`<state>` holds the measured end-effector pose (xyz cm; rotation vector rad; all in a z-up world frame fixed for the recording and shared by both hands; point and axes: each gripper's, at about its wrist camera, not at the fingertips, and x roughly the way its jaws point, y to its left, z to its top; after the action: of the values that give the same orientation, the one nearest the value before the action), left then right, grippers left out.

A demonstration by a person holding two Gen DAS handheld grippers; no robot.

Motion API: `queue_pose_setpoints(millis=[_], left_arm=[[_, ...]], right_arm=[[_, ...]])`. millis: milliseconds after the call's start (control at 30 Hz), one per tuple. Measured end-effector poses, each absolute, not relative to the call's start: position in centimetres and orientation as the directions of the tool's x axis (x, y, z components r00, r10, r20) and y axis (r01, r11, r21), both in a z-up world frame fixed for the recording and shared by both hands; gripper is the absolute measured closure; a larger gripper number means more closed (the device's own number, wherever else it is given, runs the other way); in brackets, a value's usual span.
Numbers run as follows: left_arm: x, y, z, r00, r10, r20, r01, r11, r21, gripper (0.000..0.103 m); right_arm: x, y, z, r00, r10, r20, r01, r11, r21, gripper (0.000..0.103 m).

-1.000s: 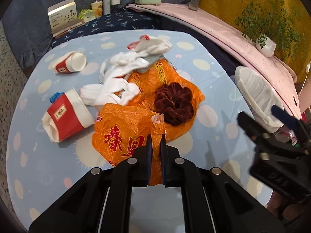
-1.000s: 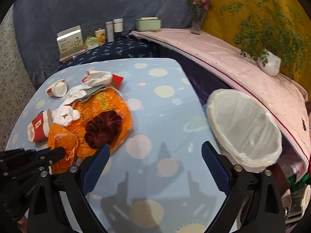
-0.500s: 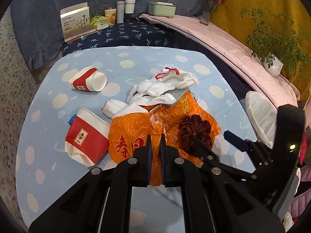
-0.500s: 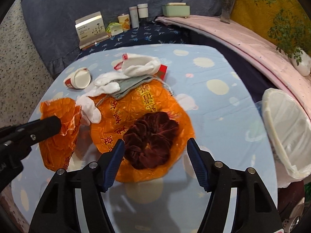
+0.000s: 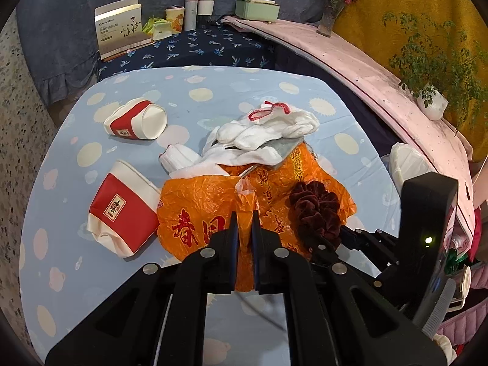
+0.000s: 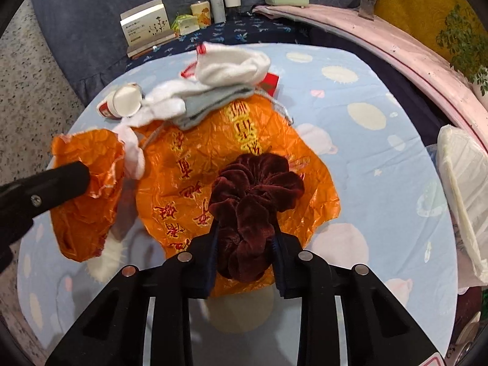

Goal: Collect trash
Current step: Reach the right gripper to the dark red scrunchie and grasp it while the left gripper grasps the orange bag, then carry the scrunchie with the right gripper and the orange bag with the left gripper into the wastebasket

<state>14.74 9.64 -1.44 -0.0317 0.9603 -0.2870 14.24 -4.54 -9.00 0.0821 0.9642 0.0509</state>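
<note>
My left gripper (image 5: 243, 238) is shut on a crumpled orange plastic bag (image 5: 195, 213), held above the table; it also shows in the right wrist view (image 6: 88, 189). My right gripper (image 6: 245, 244) has closed around a dark red velvet scrunchie (image 6: 253, 195), which lies on a second orange plastic bag (image 6: 213, 164). The scrunchie also shows in the left wrist view (image 5: 314, 210). White socks (image 5: 265, 134) and two red-and-white paper cups (image 5: 122, 210) (image 5: 137, 122) lie on the blue spotted table (image 5: 228, 91).
A bin with a white liner (image 6: 463, 195) stands off the table's right edge. A grey cloth (image 6: 213, 103) and a red packet (image 6: 270, 82) lie under the socks. Boxes and jars (image 5: 189, 12) stand on the far shelf. A potted plant (image 5: 433, 103) sits on the pink ledge.
My right gripper has moved in over the scrunchie and narrowed from wide open to closed on it. My left gripper keeps its hold on the orange bag and has lifted slightly.
</note>
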Motion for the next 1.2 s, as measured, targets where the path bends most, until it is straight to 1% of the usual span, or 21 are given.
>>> queue_pose_setpoints(millis=[200, 333, 567, 1200], left_arm=[[13.8, 8.5, 0.4, 0.56, -0.279, -0.78, 0.248, 0.955, -0.164, 0.096], [13.1, 6.9, 1.8, 0.578, -0.292, -0.762, 0.282, 0.948, -0.149, 0.096], [12.0, 3.1, 3.4, 0.586, -0.332, -0.739, 0.35, 0.926, -0.138, 0.096], [10.8, -9.1, 4.5, 0.52, -0.448, -0.727, 0.538, 0.833, -0.128, 0.096]], right_arm=[[12.5, -5.8, -5.5, 0.635, 0.071, -0.769, -0.001, 0.996, 0.091, 0.076], [11.3, -7.7, -3.2, 0.674, 0.058, -0.737, 0.029, 0.994, 0.104, 0.076], [9.1, -11.8, -0.8, 0.716, -0.011, -0.698, 0.111, 0.989, 0.098, 0.076], [4.7, -23.7, -0.3, 0.715, -0.192, -0.672, 0.356, 0.928, 0.113, 0.075]])
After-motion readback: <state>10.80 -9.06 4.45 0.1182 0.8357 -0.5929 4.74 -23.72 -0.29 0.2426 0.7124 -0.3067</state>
